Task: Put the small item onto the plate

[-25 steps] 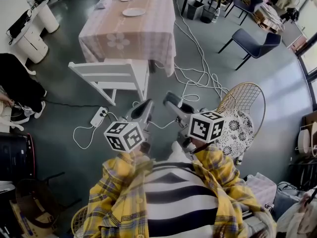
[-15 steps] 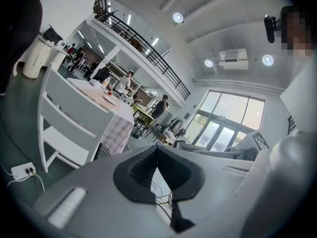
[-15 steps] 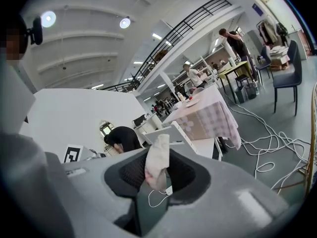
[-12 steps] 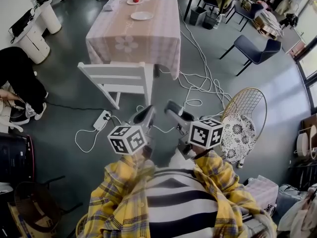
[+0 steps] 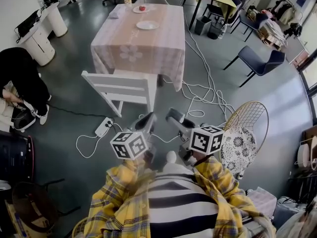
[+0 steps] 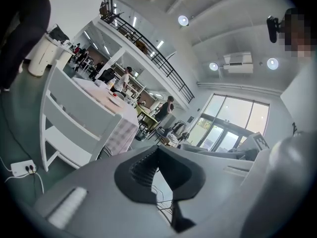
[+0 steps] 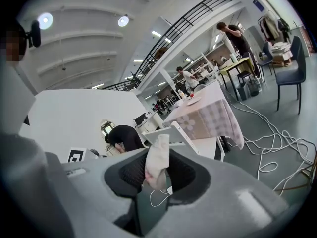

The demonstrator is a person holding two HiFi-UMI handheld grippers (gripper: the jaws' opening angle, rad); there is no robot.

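Your right gripper (image 5: 173, 117) has its jaws pinched on the small item (image 7: 157, 163) — a pale, soft-looking scrap standing up between the pads. It is with you, well apart from the table (image 5: 130, 53). Your left gripper (image 5: 147, 120) has its jaws closed tip to tip with nothing between them. An empty plate (image 5: 147, 25) sits on the far half of the checked cloth, and a second plate (image 5: 141, 8) beyond it already carries something red. Choosing the wrong one could miss the task, and I'd take the empty one as the likelier target. The white chair (image 5: 119, 86) stands between you and the near edge of the table, and loose cables (image 5: 200, 90) trail across the floor to its right — either could catch a foot or jolt your arm as you approach. A jolt matters because a limp thing held by only part of its length could slide out onto the floor. At the plate, the likely slip is opening too high, so the item flops over the rim onto the cloth.
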